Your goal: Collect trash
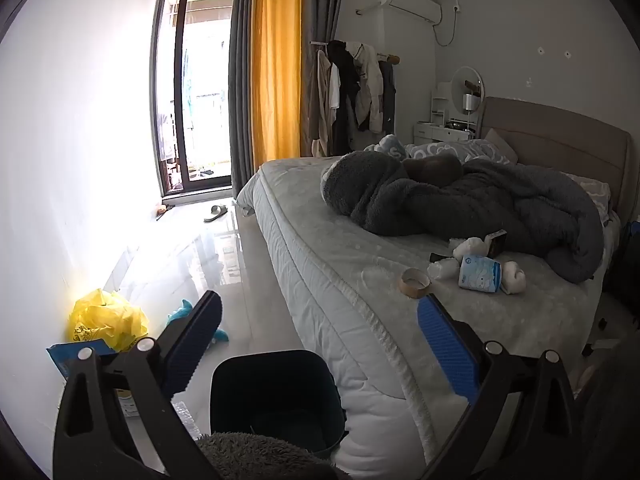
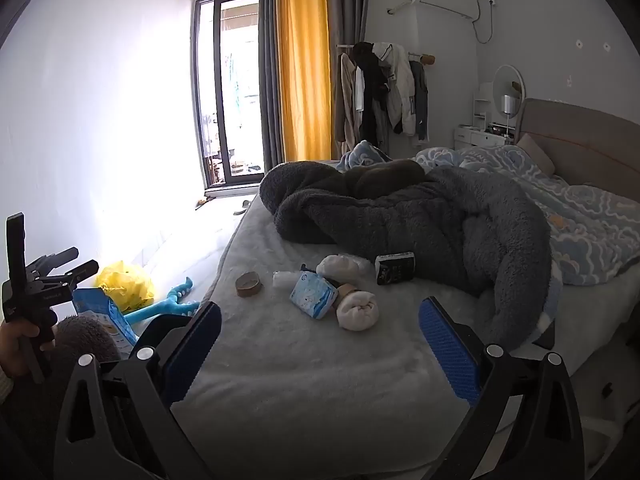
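Observation:
Trash lies in a cluster on the bed [image 2: 304, 364]: a brown tape roll [image 2: 247, 283], a blue-and-white tissue pack [image 2: 313, 294], crumpled white tissues [image 2: 357, 311], a small white wad [image 2: 285, 279] and a black box [image 2: 395, 267]. The same cluster shows in the left wrist view, with the tape roll [image 1: 414, 281] and tissue pack [image 1: 479, 273]. A dark bin [image 1: 276, 396] stands on the floor beside the bed. My left gripper [image 1: 320, 344] is open and empty above the bin. My right gripper [image 2: 320, 344] is open and empty over the bed, short of the trash.
A grey fleece blanket [image 2: 420, 220] is heaped behind the trash. On the floor by the wall lie a yellow plastic bag [image 1: 106, 318], a blue toy [image 2: 168, 306] and a blue package [image 2: 106, 316]. A slipper [image 1: 216, 212] lies near the balcony door.

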### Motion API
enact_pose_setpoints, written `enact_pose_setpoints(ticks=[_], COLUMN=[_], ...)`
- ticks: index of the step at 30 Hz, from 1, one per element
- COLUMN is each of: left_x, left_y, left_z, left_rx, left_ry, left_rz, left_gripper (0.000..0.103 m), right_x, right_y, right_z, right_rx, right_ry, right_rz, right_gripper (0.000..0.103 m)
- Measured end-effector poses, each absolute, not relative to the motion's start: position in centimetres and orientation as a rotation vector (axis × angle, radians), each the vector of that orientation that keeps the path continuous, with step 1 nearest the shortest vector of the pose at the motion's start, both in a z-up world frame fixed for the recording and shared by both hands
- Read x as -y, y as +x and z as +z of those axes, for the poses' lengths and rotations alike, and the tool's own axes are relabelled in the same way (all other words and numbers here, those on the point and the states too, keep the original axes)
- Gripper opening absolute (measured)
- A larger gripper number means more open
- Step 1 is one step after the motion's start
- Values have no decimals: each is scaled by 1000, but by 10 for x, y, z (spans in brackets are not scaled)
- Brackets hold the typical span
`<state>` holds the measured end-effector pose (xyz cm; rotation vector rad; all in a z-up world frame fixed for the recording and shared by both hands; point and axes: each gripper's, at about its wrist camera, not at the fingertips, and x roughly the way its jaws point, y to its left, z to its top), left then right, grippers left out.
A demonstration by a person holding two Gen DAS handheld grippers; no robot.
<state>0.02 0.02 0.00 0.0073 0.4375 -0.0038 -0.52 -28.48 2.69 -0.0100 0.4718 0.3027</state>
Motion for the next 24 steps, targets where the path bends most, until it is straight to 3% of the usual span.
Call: enact_pose_setpoints(ticks=[24], left_x=[0], left_y=[0], left_z=[0], left_rx=[-439], left_ry=[19], left_rz=[0], left_gripper=[100], right_x=[282], right_y=[-5], right_z=[27], right_rx=[-479], right_ry=[-22], right_rz=[302], right_gripper=[100])
